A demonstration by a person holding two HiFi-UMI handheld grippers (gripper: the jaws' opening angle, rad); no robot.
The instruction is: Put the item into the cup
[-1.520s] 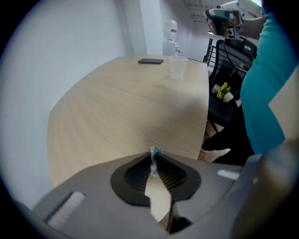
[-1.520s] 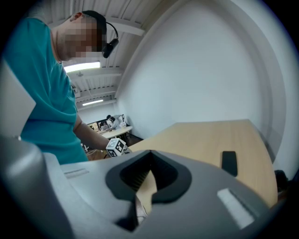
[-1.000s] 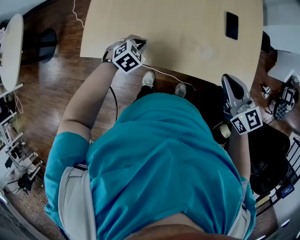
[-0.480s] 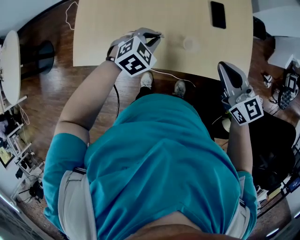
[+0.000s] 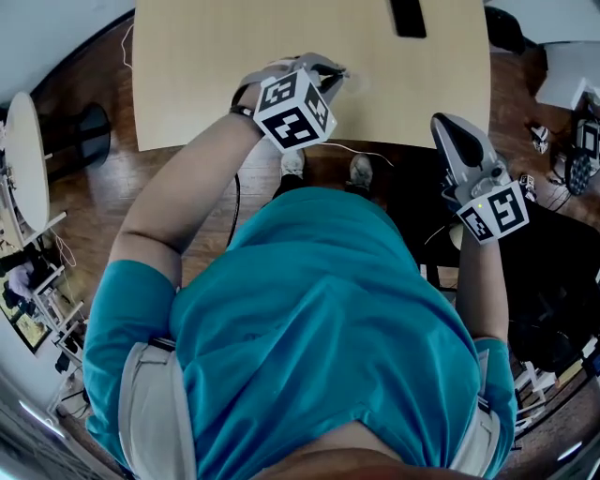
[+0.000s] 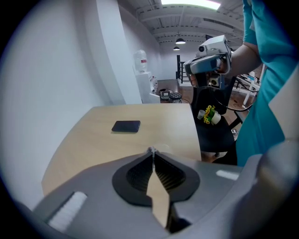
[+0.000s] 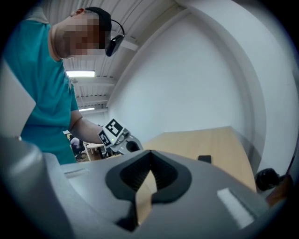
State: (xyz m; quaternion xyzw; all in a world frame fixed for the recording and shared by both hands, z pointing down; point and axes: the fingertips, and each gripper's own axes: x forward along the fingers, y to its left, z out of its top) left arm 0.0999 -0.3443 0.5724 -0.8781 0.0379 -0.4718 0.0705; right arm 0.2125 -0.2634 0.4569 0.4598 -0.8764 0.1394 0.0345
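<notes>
My left gripper (image 5: pixel 336 73) reaches over the near edge of the pale wooden table (image 5: pixel 206 66). Its jaws are closed, and a small pale item (image 6: pixel 151 150) shows pinched at the very tips. A faint clear cup (image 6: pixel 164 149) stands on the table just beyond those tips, hard to make out in the head view. My right gripper (image 5: pixel 450 128) hangs off the table's near right corner, over the floor, its jaws shut with nothing between them. The left gripper view shows it raised at the right (image 6: pixel 205 65).
A black phone (image 5: pixel 408 17) lies flat at the table's far side, also in the left gripper view (image 6: pixel 126 126). A black chair (image 6: pixel 212 133) with a yellow-green toy (image 6: pixel 209 114) stands right of the table. White walls run behind the table.
My left gripper has moved from the table's near edge farther in over the top and to the right. The right gripper has stayed beside the near right corner.
</notes>
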